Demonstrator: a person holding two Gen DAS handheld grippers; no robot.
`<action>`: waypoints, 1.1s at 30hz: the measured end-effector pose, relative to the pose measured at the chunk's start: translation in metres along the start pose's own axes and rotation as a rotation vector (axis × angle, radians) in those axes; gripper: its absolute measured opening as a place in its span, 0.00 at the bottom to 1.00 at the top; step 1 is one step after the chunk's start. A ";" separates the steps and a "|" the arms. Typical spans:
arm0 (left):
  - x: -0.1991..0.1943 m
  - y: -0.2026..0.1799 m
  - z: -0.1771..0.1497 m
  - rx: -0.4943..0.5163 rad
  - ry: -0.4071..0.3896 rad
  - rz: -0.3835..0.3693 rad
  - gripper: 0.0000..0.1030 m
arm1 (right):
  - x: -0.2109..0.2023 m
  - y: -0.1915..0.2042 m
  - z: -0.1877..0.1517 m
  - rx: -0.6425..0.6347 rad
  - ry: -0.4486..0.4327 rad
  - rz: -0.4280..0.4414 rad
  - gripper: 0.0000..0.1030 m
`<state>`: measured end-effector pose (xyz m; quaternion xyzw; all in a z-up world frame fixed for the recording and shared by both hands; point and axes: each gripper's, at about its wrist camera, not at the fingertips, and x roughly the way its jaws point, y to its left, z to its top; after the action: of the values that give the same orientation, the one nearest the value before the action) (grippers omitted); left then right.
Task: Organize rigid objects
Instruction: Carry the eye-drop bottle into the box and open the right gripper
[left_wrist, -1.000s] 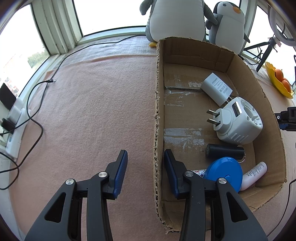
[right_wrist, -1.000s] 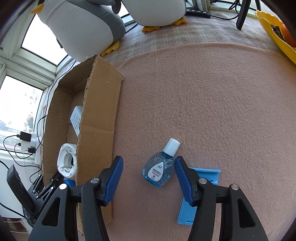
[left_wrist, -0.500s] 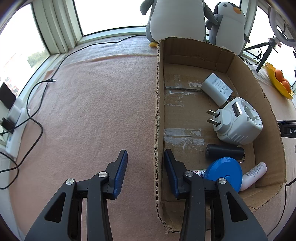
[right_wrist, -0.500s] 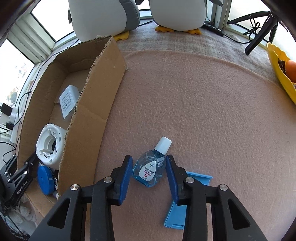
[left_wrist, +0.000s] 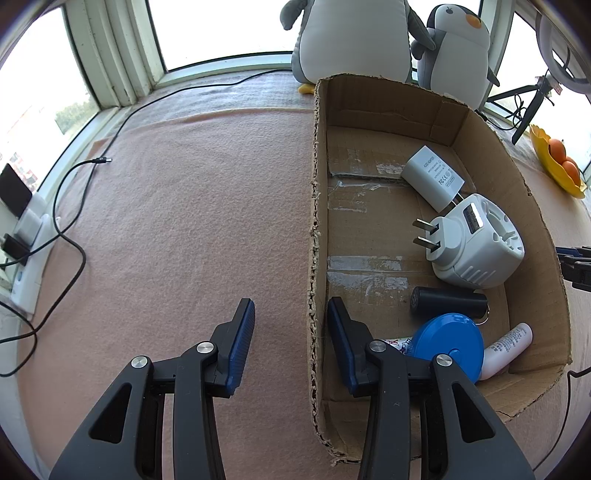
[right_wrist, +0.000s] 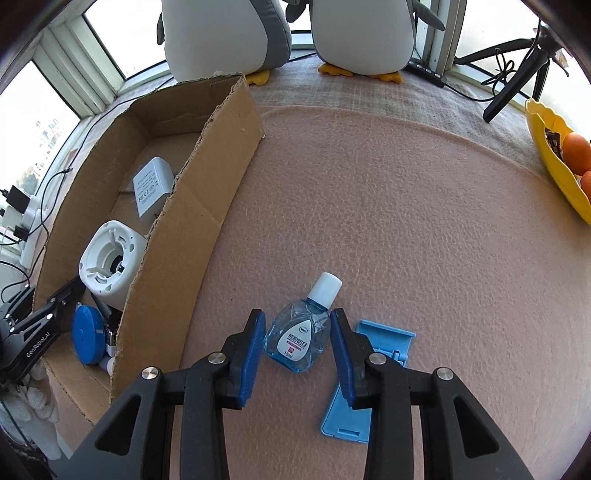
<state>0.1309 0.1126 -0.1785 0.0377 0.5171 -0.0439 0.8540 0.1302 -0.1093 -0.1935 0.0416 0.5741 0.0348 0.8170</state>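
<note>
Eye-drop bottle (right_wrist: 299, 339): lies flat on the pink counter (right_wrist: 388, 192), label up, white cap pointing to about 1 o'clock; clear blue body.
Right gripper (right_wrist: 297, 314): its fingers (right_wrist: 255, 343) have just been closing and are now clenched on the bottle, one blue pad against each side of its body.
Blue stand (right_wrist: 388, 336): flat on the counter at 4 o'clock from the bottle, just beside it, partly under the right-hand finger.
Cardboard box (right_wrist: 225, 147): open-topped, at 10 o'clock from the bottle, its near wall well apart from it.
Box contents: white charger (left_wrist: 432, 177) toward 12 o'clock; white travel adapter (left_wrist: 476, 243) just below it, prongs pointing to 9 o'clock; black cylinder (left_wrist: 447, 306); blue round case (left_wrist: 447, 343); white tube (left_wrist: 506, 347) at the 5 o'clock corner.
Left gripper (left_wrist: 291, 306): fingers released and apart, straddling the box's left wall, one outside and one inside; no pad visibly pressing the cardboard.
Plush penguins (right_wrist: 221, 33): two, standing at 12 o'clock beyond the box.
Yellow dish (right_wrist: 550, 162): at 2 o'clock, holding oranges.
</note>
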 end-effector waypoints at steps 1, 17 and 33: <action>0.000 0.000 0.000 0.000 0.000 0.000 0.39 | -0.004 -0.003 -0.001 0.005 -0.007 0.003 0.31; 0.000 0.000 0.000 -0.003 0.000 -0.003 0.39 | -0.068 0.039 0.016 -0.061 -0.184 0.112 0.32; 0.000 0.000 0.000 -0.003 0.000 -0.003 0.39 | -0.057 0.113 -0.011 -0.266 -0.134 0.159 0.32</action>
<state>0.1313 0.1127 -0.1783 0.0357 0.5172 -0.0443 0.8539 0.0997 -0.0028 -0.1316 -0.0193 0.5035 0.1722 0.8465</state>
